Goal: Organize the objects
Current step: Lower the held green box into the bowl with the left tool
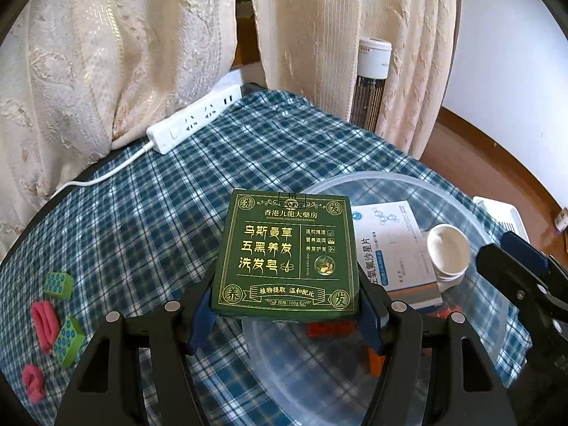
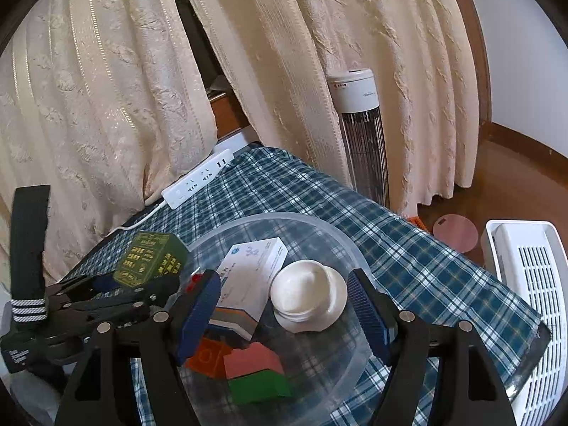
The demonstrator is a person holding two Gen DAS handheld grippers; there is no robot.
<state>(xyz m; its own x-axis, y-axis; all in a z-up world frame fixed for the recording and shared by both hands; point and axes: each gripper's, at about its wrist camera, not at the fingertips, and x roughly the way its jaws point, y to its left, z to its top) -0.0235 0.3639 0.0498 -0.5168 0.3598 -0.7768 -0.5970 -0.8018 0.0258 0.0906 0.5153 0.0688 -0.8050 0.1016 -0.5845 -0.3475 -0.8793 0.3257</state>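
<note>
A table under a blue plaid cloth [image 1: 170,191] holds a clear plastic basin [image 2: 319,223], with cream curtains [image 2: 106,88] behind it. The left gripper [image 1: 284,314] pinches a dark green box [image 1: 287,255] with gold lettering between its blue pads; the box sits level above the basin's near rim. Only the left wrist view shows what lies on the cloth left of the basin: 2 green studded blocks [image 1: 58,284] and 2 pink foam pieces [image 1: 44,323]. It also shows the right gripper's blue tip at the right edge. The right wrist view shows the basin's contents more fully: a white medicine carton [image 2: 248,277] leaning over an orange block [image 2: 207,355], a white round lid-like piece [image 2: 309,294], and a red and green block [image 2: 255,376] nearest the camera. There the right gripper [image 2: 284,316] hangs over the basin with its jaws spread and nothing between them. Both views show a white power strip [image 1: 195,120] at the table's far edge and a white tower heater [image 2: 362,135] on the floor beyond. Only the right view shows a white slatted crate [image 2: 532,301] beside the table.
</note>
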